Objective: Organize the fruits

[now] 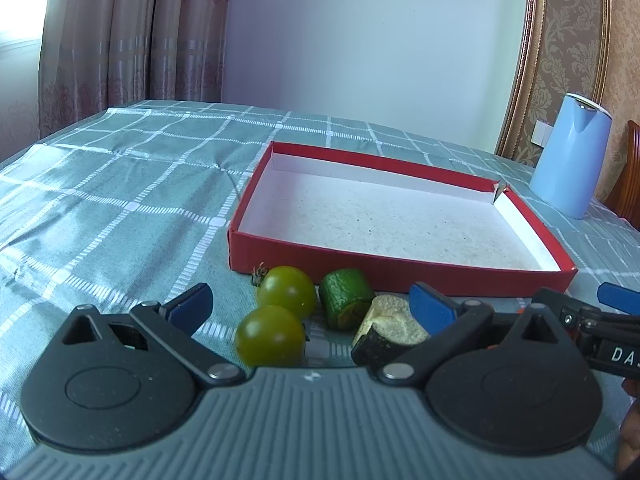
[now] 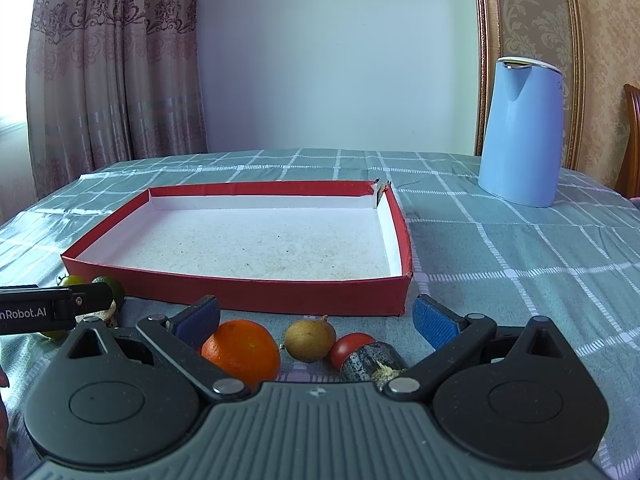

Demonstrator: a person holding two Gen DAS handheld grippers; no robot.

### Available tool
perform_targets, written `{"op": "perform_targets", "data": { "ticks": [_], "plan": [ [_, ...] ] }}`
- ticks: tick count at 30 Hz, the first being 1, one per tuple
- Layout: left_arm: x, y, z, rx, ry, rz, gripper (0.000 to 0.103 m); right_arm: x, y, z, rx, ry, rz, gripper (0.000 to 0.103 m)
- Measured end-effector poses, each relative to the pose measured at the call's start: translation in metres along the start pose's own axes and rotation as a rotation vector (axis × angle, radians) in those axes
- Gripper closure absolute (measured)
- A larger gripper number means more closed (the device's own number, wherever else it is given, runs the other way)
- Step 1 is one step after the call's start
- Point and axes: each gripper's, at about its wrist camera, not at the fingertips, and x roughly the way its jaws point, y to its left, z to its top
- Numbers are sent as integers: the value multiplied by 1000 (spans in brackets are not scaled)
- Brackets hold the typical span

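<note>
Both the left tongs (image 1: pixel 312 312) and right tongs (image 2: pixel 316 322) stood spread, gripping nothing. Two green tomatoes (image 1: pixel 286 291) and one orange (image 2: pixel 241 352) lay before one red tray (image 2: pixel 240 294).

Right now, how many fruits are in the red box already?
None yet. The shallow red cardboard box holds nothing. Both the left gripper and the right gripper are open, carrying nothing. Still waiting on the cloth: two green tomatoes, a round orange, a small brown fruit, a red tomato and the cut pieces.
</note>
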Motion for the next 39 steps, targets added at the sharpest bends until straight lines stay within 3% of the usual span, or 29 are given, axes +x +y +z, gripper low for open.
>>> {"op": "perform_targets", "data": {
  "ticks": [28, 34, 39],
  "plan": [
    [1, 1, -1, -11, 6, -15, 0, 0, 0, -1, 0, -10, 0, 0],
    [1, 2, -1, -21, 10, -20, 0, -17, -17, -7, 12, -30, 31, 0],
    [1, 4, -1, -26, 15, -31, 0, -33, -33, -21, -63, -20, 13, 0]
  ]
}}
